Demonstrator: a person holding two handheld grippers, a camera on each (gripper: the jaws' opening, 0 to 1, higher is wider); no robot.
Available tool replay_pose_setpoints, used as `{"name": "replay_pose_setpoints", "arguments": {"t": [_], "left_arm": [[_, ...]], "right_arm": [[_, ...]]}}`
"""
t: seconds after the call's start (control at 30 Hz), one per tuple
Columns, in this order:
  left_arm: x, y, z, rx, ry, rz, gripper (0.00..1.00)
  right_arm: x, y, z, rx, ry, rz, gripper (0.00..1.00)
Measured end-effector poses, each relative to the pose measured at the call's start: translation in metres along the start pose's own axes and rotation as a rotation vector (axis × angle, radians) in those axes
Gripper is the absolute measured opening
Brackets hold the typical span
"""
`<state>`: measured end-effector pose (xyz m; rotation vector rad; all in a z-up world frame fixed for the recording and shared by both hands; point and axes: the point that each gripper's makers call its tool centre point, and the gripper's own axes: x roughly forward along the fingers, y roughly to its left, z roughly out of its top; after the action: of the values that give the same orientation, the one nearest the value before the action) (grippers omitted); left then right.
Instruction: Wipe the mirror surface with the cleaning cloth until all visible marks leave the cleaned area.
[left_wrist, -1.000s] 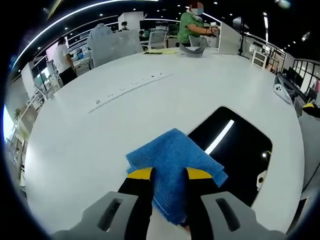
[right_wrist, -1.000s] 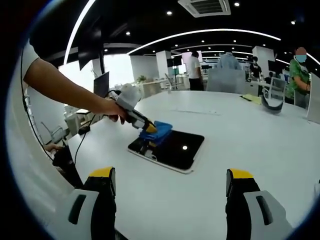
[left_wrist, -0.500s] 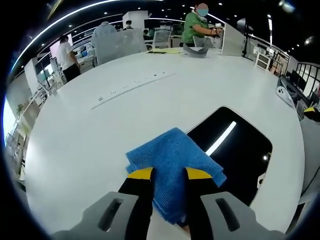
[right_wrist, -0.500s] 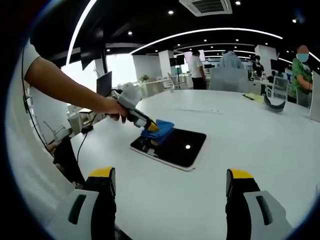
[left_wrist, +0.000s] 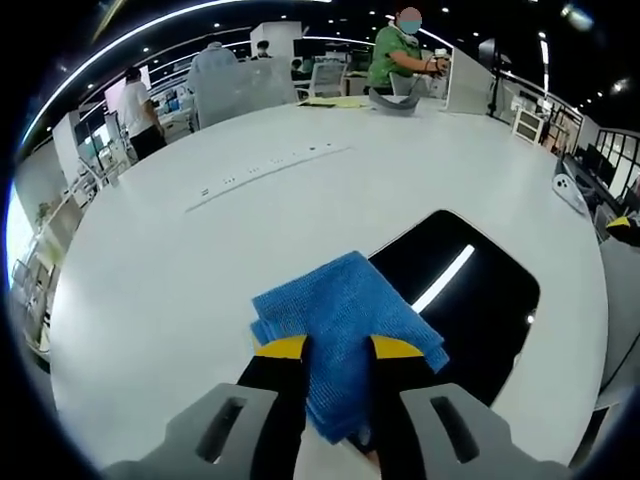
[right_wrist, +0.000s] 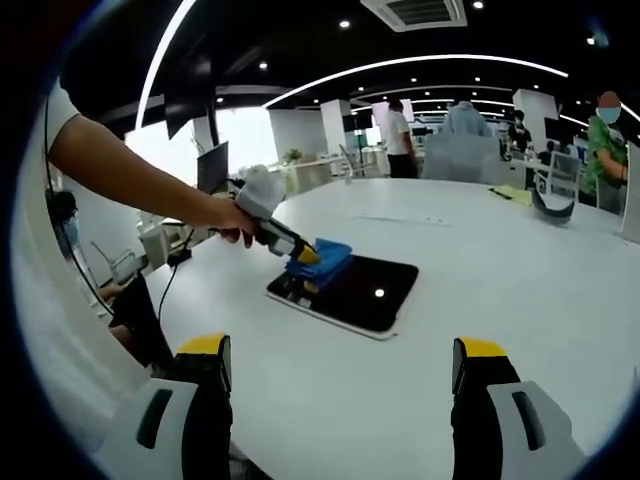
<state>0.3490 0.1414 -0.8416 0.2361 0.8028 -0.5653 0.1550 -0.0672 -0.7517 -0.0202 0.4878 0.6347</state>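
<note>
Mirror (left_wrist: 470, 300) lay flat on the white bench (left_wrist: 200, 270), a dark rectangular plate with rounded corners and a pale edge, and a bright stripe of ceiling light was reflected on it. In the left gripper view the left tongs (left_wrist: 336, 350) rose from the bottom with their yellow-tipped jaws pressed together on the blue cleaning cloth (left_wrist: 345, 330). The cloth was folded and spread forward from the jaws, so that one part of it covered the near corner of the mirror and the other part lay over the bench just beside it. I could not tell any marks on the dark glass.

In the right gripper view the right tongs (right_wrist: 340, 375) were spread wide and held nothing; they hung above the bench, well apart from the mirror (right_wrist: 355, 295). The same view showed the left tongs (right_wrist: 300, 257) from the side, held by a person's hand (right_wrist: 225, 215) on a bare arm, with the cleaning cloth (right_wrist: 322, 260) resting on the mirror's far left corner. The mirror sat near the left edge of the bench (right_wrist: 520, 300).

Far behind the bench a person in a green shirt (left_wrist: 392, 55) stood at the other side, and some other people and office chairs were seen in the background under long ceiling lights.
</note>
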Motion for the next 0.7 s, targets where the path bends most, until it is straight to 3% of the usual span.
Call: {"name": "replay_pose_setpoints", "arguments": {"t": [0.7], "left_arm": [[-0.012,-0.010,-0.013,-0.041,0.022,0.019,0.21]], "right_arm": [[-0.002,0.010,-0.004,-0.009,0.003,0.014,0.91]]}}
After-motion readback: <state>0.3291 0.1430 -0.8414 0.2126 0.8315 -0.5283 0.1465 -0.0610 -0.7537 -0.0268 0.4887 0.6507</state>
